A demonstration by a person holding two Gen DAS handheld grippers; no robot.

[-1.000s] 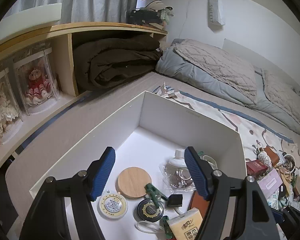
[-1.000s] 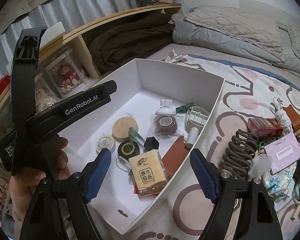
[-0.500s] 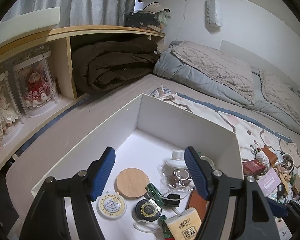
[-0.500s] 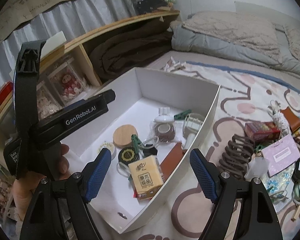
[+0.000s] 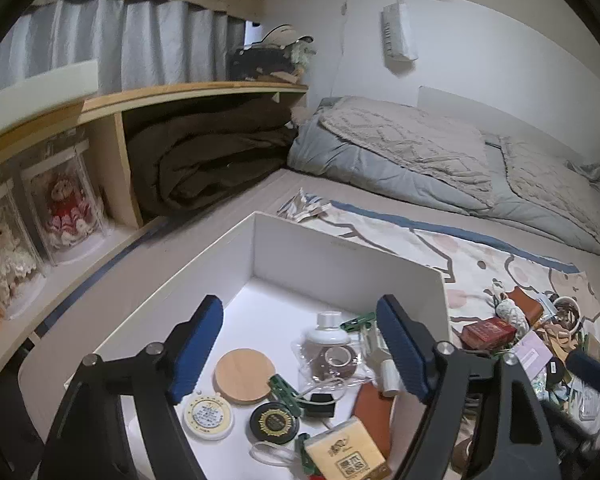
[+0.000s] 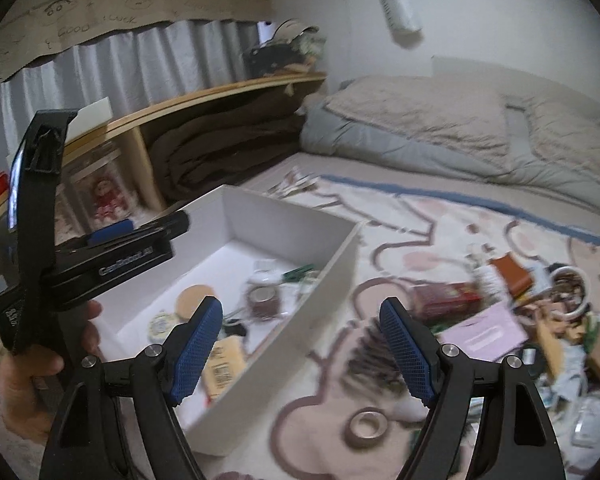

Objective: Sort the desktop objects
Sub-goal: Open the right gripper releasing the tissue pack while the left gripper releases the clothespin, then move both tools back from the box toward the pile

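A white box (image 5: 340, 248) on the bed holds a wooden lid (image 5: 245, 376), a white tin (image 5: 208, 416), a black tin (image 5: 274, 420), a bagged bottle (image 5: 328, 356), a tissue pack (image 5: 346, 456) and a brown wallet (image 5: 374, 408). My left gripper (image 5: 300, 320) hovers over the box with its jaws opening and nothing between them. My right gripper (image 6: 300, 312) stands open and empty above the box's right wall (image 6: 300, 320) and the patterned rug. A brown hair claw (image 6: 372, 360) and a tape ring (image 6: 368, 428) lie just ahead of it.
Loose clutter covers the rug on the right: a red box (image 6: 444, 296), a pink card (image 6: 484, 332), a white bowl (image 6: 570, 290). A hand (image 6: 32, 364) holds the left gripper at the left. A wooden shelf (image 5: 196, 92) with boxed dolls runs along the left; bedding lies behind.
My left gripper's jaws have spread wider and it has drawn back a little from the box. My right gripper has swung right, from over the box toward the rug and hair claw.
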